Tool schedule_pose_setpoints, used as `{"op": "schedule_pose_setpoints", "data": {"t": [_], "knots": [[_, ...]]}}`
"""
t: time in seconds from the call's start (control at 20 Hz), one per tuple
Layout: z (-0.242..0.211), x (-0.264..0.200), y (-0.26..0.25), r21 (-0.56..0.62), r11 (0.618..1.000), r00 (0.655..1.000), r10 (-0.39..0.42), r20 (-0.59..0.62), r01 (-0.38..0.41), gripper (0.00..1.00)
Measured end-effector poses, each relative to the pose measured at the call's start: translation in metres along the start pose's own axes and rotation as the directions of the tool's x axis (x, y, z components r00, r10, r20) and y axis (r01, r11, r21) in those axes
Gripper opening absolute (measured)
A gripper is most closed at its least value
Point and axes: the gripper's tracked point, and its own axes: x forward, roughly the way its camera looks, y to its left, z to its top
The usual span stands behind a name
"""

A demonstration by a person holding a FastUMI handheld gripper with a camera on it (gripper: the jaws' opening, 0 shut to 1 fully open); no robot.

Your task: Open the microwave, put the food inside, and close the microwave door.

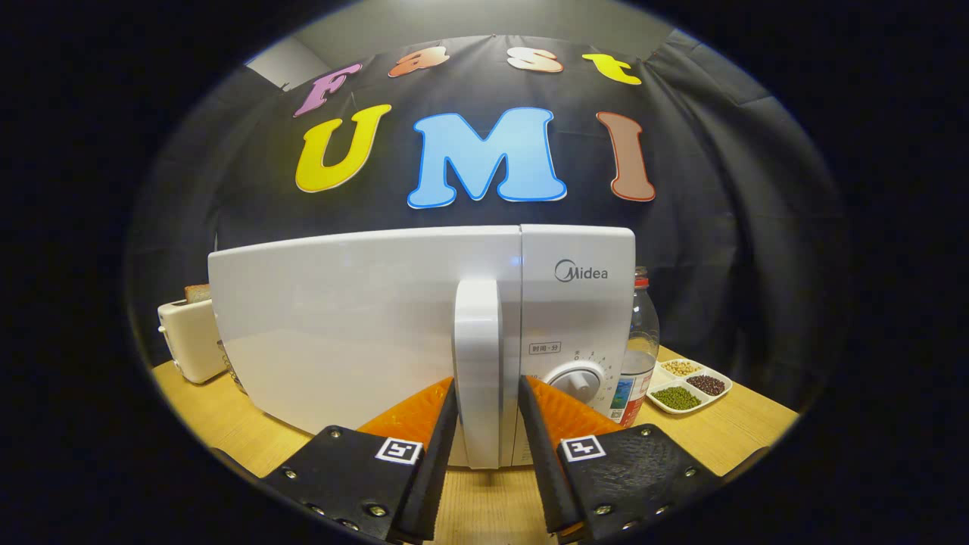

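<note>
We hold the gripper (487,424) straight in front of the shut microwave (363,333) on the table (727,439), fingers apart on either side of its upright door handle (478,363), whose long axis runs vertically between them, seemingly not yet clamped.

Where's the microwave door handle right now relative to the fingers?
In the gripper view the upright door handle stands between the two fingers of the gripper, on the closed microwave, just left of its dial.
</note>
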Motion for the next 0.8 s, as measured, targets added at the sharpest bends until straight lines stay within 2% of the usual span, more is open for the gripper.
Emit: {"op": "schedule_pose_setpoints", "data": {"t": [0.05,0.1,0.15,0.2,0.25,0.35,0.4,0.45,0.5,0.8], "knots": [[0.000,0.000,0.002,-0.020,1.000,1.000,0.006,0.006,-0.006,0.40],[-0.002,-0.001,0.004,-0.031,1.000,1.000,0.004,0.000,-0.004,0.40],[0.000,-0.002,0.004,-0.035,0.999,1.000,0.002,-0.002,-0.002,0.32],[-0.001,-0.001,0.003,-0.024,1.000,1.000,0.003,-0.010,-0.003,0.31],[-0.001,-0.002,0.003,-0.002,1.000,1.000,0.012,-0.020,-0.012,0.27],[-0.003,-0.004,0.005,0.038,0.999,0.998,0.026,-0.050,-0.024,0.27],[-0.003,-0.003,0.004,0.034,0.999,0.998,0.021,-0.057,-0.019,0.18],[-0.001,-0.005,0.003,0.023,1.000,0.998,0.011,-0.057,-0.010,0.18],[-0.002,-0.004,0.003,0.013,1.000,0.998,0.003,-0.062,-0.002,0.11],[-0.004,-0.022,0.007,0.028,0.999,0.996,0.024,-0.081,-0.022,0.11]]}}
